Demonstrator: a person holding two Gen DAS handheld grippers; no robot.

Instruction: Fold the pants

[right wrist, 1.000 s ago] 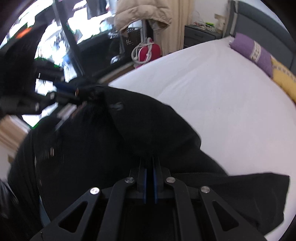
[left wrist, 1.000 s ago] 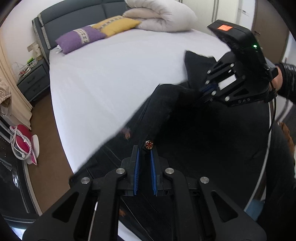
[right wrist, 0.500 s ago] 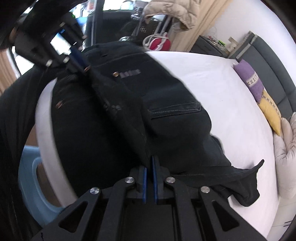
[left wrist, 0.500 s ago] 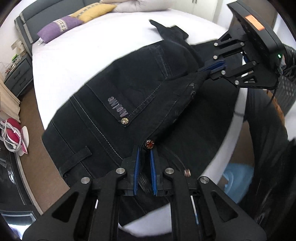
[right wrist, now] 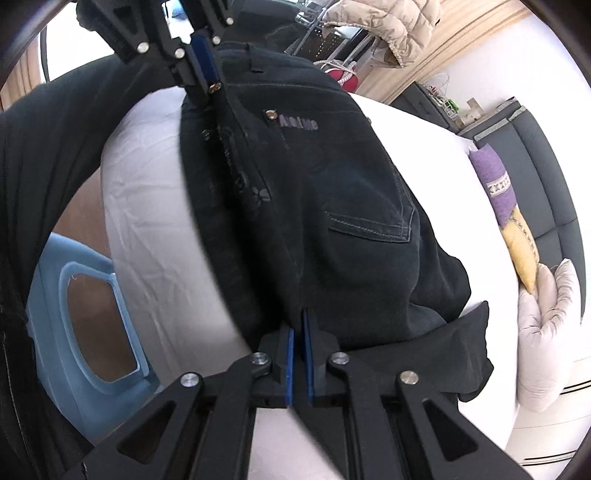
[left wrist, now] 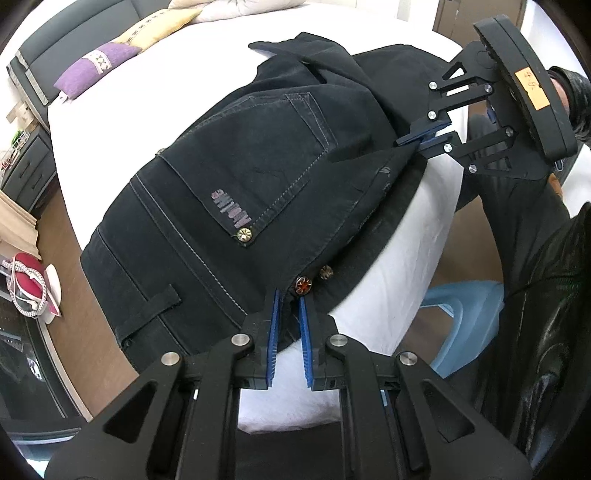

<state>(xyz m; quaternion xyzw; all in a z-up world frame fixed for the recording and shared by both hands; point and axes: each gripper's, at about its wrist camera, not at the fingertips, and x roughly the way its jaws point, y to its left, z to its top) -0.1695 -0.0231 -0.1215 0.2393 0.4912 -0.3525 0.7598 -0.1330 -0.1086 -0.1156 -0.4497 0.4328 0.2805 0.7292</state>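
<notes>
Black jeans [left wrist: 258, 177] lie across the near corner of the white bed [left wrist: 155, 92], back pocket up, part of them hanging over the edge. My left gripper [left wrist: 287, 295] is shut on the waistband edge beside a red-brown button. My right gripper [right wrist: 298, 317] is shut on the other end of the same folded edge of the jeans [right wrist: 332, 206]. Each gripper shows in the other's view: the right gripper [left wrist: 402, 142] at the upper right, the left gripper [right wrist: 207, 88] at the top left. A loose trouser leg trails toward the pillows.
Purple pillow [left wrist: 99, 68], yellow pillow [left wrist: 159, 26] and a folded duvet [right wrist: 546, 332] lie by the grey headboard. A light blue plastic stool [right wrist: 85, 332] stands on the floor beside the bed's edge. A nightstand [left wrist: 26, 166] and a red bag [left wrist: 27, 284] are at the left.
Both grippers have carried the jeans toward the bed's near edge and lower. The cloth, bunched and lifted before, now lies spread with the back pocket facing up. Both grips held.
</notes>
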